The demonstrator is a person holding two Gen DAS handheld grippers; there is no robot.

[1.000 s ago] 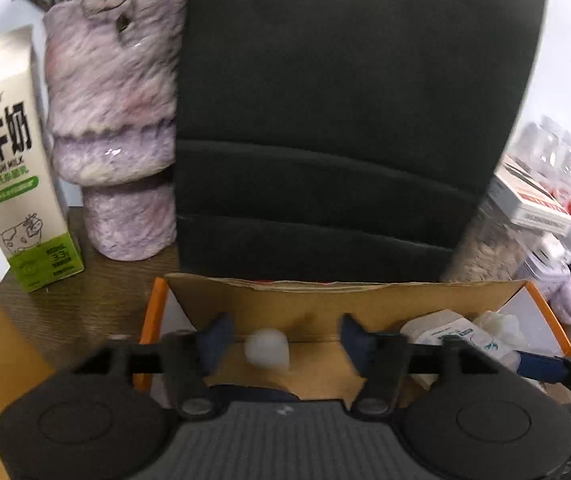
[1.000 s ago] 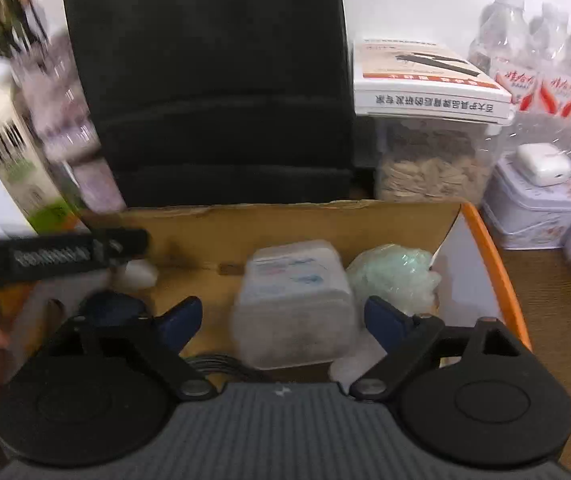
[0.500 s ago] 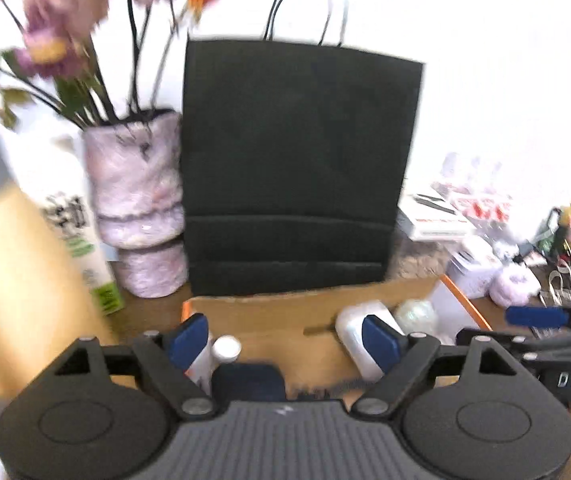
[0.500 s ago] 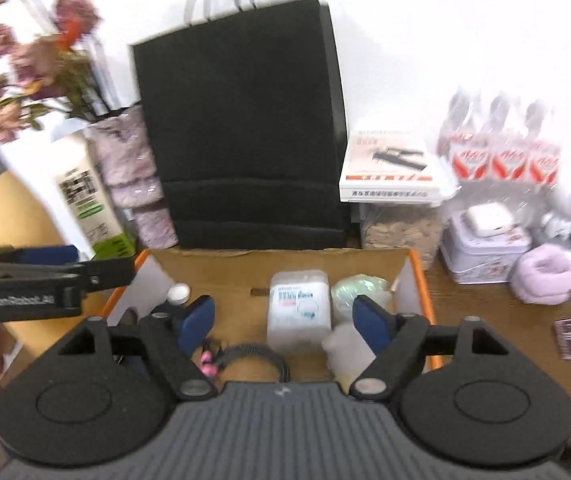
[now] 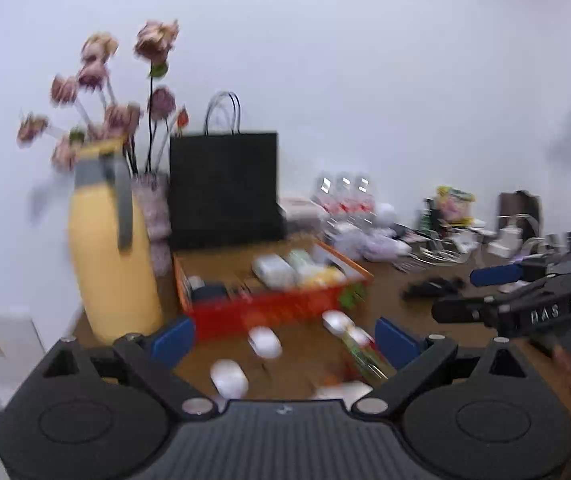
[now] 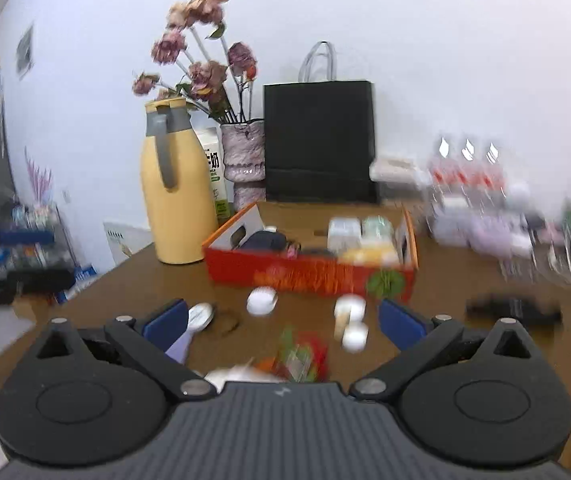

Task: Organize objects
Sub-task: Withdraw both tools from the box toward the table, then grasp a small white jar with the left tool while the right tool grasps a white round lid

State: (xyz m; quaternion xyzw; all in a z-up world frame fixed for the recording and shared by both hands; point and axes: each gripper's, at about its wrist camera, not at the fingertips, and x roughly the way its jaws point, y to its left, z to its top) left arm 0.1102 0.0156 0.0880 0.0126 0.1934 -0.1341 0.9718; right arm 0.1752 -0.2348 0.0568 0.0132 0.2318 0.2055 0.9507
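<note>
At the far left of the wooden surface (image 6: 437,344) stands a tall yellow thermos jug (image 6: 177,196) with a grey handle. Just behind it to the right a milk carton (image 6: 214,172) shows, and beside that a mottled purple vase (image 6: 244,160) holds dried pink flowers (image 6: 201,72). A black paper bag (image 6: 319,140) with thin handles stands against the white wall, right of the vase.

In front of the bag sits an open orange cardboard box (image 6: 309,272). Inside it, from left to right, lie a dark pouch (image 6: 263,240), a white lidded tub (image 6: 343,230) and a pale green bundle (image 6: 377,226); much else in there is too blurred to tell.

On the bare surface before the box, small things lie loose: a silvery spoon-like piece (image 6: 201,316) at the left, a round white lid (image 6: 261,300), a small white bottle (image 6: 350,312) with a white cap (image 6: 354,336) just below it, and a red-and-green wrapped packet (image 6: 301,352) nearest the camera.

The left tongs (image 5: 281,336) hang above these loose things, jaws opening wide, nothing between the blue pads. The right tongs (image 6: 281,320) hover likewise, jaws opening and empty.

Further right, a dark object (image 6: 513,308) lies on the surface, and water bottles (image 6: 465,168) with red labels stand blurred by the wall.
</note>
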